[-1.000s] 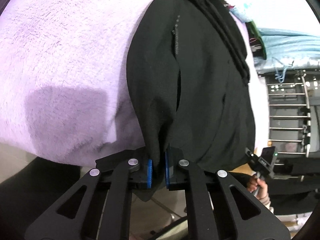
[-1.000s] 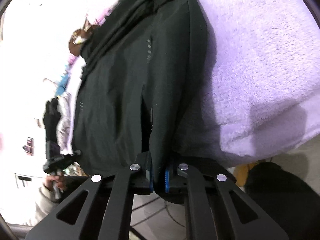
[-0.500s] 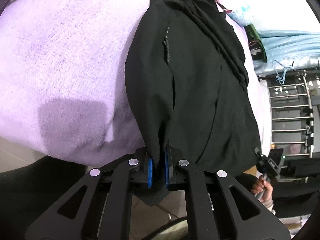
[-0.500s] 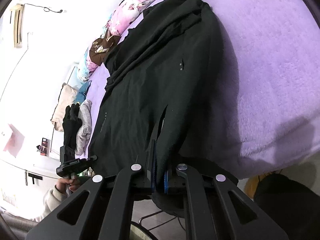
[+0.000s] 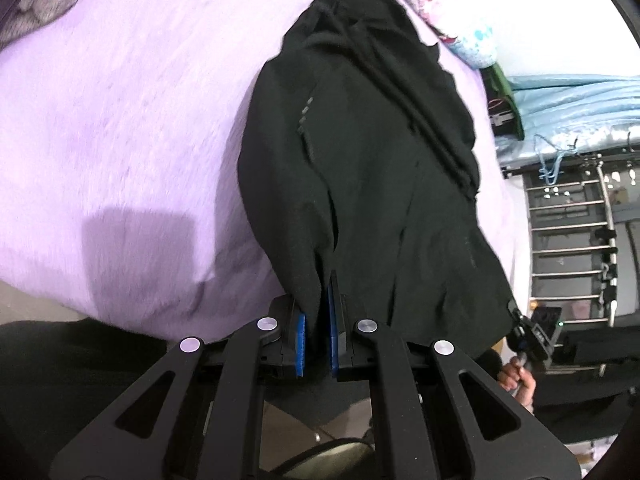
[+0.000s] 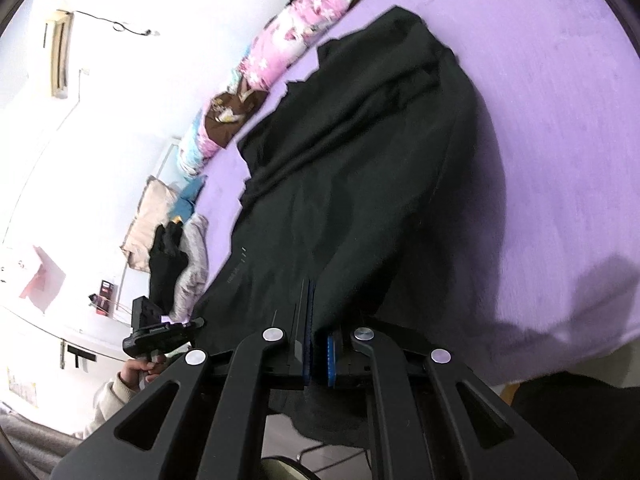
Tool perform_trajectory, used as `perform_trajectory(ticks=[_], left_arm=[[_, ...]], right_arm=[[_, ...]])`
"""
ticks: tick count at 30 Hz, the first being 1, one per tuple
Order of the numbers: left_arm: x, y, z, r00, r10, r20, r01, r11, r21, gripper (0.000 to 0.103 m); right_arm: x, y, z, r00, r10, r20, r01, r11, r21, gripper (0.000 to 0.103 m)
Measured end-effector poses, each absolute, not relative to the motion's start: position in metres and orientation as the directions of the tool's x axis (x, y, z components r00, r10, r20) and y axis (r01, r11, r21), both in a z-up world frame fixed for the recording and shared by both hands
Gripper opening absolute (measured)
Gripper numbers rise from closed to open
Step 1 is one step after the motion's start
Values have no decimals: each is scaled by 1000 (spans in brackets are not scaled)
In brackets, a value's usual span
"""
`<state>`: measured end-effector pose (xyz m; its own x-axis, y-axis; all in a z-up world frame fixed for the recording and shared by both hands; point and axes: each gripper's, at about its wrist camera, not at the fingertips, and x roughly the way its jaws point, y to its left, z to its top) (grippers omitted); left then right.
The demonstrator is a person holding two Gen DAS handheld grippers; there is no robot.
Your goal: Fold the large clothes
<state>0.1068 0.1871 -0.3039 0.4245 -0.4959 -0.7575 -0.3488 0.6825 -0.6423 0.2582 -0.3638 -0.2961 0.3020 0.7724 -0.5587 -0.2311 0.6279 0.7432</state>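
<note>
A large black garment (image 5: 372, 168) lies stretched along a purple fleece blanket (image 5: 120, 120) on a bed. My left gripper (image 5: 316, 340) is shut on one near corner of its hem, cloth pinched between the blue pads. My right gripper (image 6: 318, 356) is shut on the other near corner of the same black garment (image 6: 360, 168), held just past the bed's near edge. The right gripper also shows in the left wrist view (image 5: 532, 332), and the left gripper shows in the right wrist view (image 6: 160, 332). The garment's far end is bunched.
Pink and blue patterned pillows (image 6: 272, 56) lie along the bed's far side. A grey and black pile of clothes (image 6: 176, 256) sits at the bed's left end. A metal rack (image 5: 572, 248) and light blue cloth (image 5: 568, 108) stand to the right. The blanket (image 6: 560, 120) spreads right.
Both grippers have lifted and tilted, so more of the bed and the garment's far end shows. The garment has been drawn flatter and longer along the blanket. Both grips hold.
</note>
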Motion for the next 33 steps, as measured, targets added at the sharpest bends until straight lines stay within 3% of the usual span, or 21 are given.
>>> perform_trajectory(ticks=[9,33], left_arm=[[130,197,-272,456,-513,-727,-323,666,-672,7],[203,210,-211,468,-464,-752,-259,742,-619,7]], right_arm=[[268,-361,-273,321,792,-519,-244,599,763,5],[337,-338,-209,350,807,-475,-346,583,735,5]])
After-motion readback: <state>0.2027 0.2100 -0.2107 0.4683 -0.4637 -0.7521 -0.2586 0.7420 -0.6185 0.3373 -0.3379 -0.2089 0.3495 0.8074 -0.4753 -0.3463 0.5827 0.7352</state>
